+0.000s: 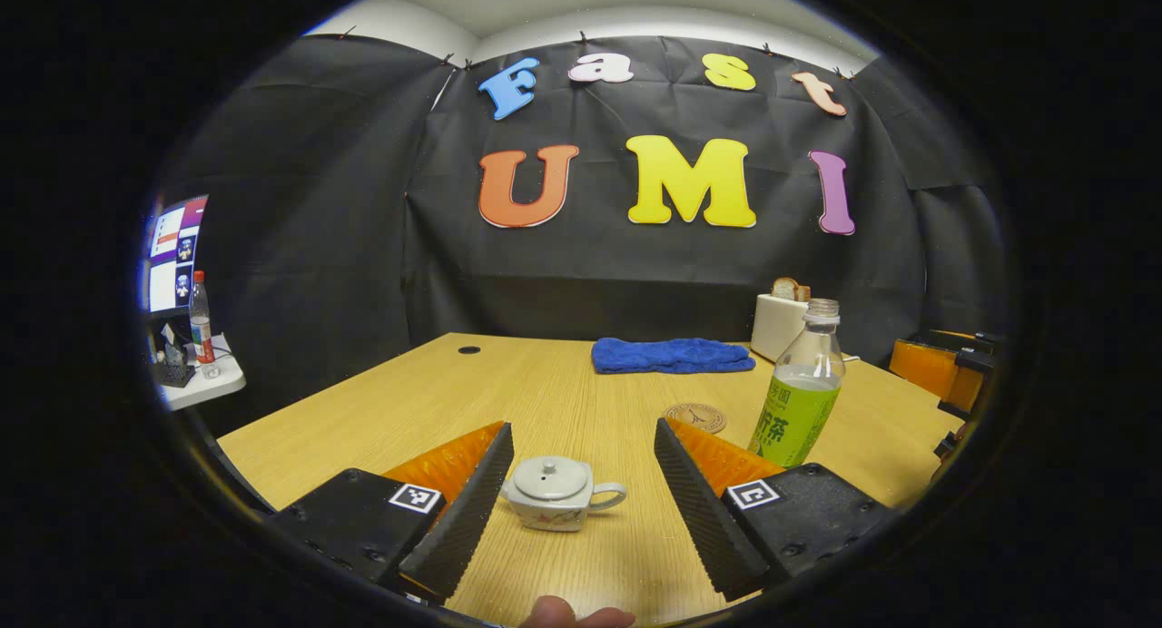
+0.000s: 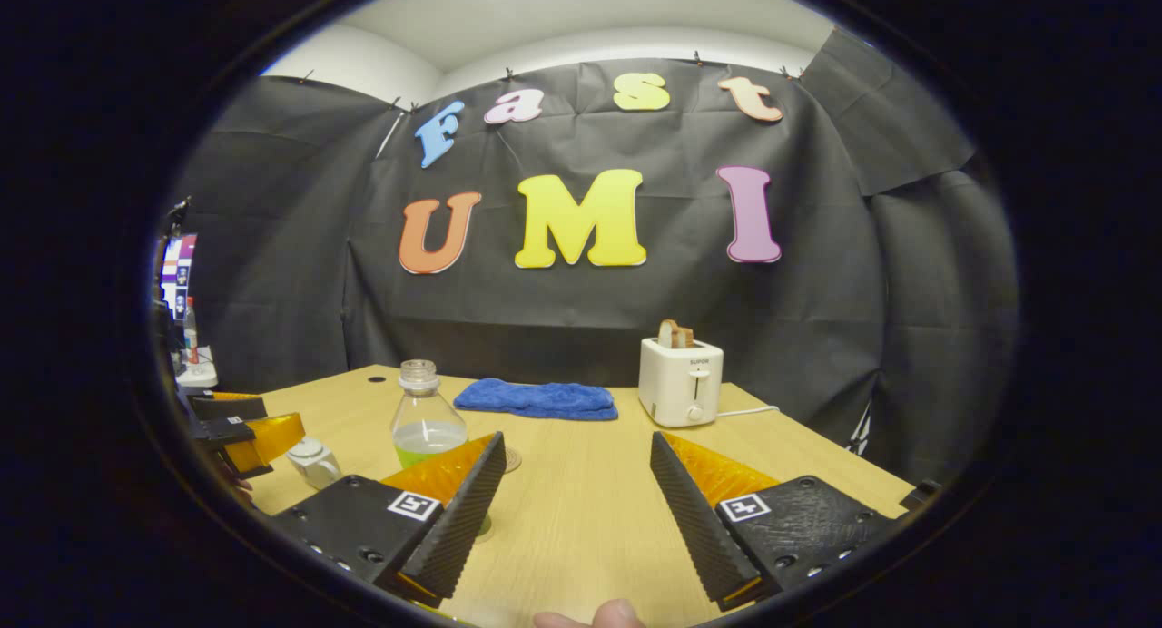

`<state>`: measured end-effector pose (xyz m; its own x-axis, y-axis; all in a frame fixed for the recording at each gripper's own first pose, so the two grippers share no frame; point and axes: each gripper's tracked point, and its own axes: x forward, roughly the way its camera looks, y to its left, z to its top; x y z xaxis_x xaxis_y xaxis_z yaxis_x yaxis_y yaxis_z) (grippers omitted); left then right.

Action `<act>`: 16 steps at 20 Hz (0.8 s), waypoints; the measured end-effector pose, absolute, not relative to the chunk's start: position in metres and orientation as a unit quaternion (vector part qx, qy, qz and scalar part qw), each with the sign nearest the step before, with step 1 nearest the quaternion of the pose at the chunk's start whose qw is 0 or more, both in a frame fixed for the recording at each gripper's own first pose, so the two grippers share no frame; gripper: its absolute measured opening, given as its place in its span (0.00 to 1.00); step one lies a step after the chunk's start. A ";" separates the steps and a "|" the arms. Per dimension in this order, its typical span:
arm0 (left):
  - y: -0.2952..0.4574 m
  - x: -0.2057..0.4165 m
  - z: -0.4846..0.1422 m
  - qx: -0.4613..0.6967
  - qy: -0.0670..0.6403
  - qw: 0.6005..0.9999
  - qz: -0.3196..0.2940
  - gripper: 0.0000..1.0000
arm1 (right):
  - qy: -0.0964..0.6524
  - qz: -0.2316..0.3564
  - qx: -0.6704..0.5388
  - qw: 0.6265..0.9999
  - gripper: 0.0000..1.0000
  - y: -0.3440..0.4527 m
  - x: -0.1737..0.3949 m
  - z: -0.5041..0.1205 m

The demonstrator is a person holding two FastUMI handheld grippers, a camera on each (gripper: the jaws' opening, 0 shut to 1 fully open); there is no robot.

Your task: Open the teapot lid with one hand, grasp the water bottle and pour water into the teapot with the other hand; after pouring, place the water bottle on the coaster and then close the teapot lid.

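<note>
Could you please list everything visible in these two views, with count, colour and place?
teapot: one, white, lid on, near table edge
water bottle: one, clear, green drink, uncapped, right of teapot
coaster: one, brown, round, beside bottle
towel: one, blue, far side of table
toaster: one, white, bread in slot, far right
table: one, light wood
side shelf: one, white, holding another bottle
left hand-held gripper: open, framing teapot
right hand-held gripper: open, holding nothing

Lidded white teapot, uncapped upright bottle beside round coaster.
</note>
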<state>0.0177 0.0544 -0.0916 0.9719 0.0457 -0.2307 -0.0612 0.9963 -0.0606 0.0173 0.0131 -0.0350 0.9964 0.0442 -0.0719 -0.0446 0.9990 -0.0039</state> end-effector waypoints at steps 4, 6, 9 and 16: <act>0.065 0.028 -0.110 -0.036 0.145 0.988 0.031 0.93 | 0.045 0.022 -0.003 0.999 0.95 0.013 0.021 -0.041; 0.068 0.031 -0.117 -0.037 0.158 0.986 0.033 0.87 | 0.048 0.023 -0.002 0.999 0.95 0.013 0.023 -0.042; 0.068 0.036 -0.127 -0.036 0.174 0.984 0.027 0.76 | 0.052 0.022 -0.004 0.998 0.95 0.011 0.024 -0.046; 0.076 0.043 -0.133 -0.024 0.187 0.981 0.038 0.46 | 0.065 0.023 -0.009 0.998 0.96 0.012 0.028 -0.056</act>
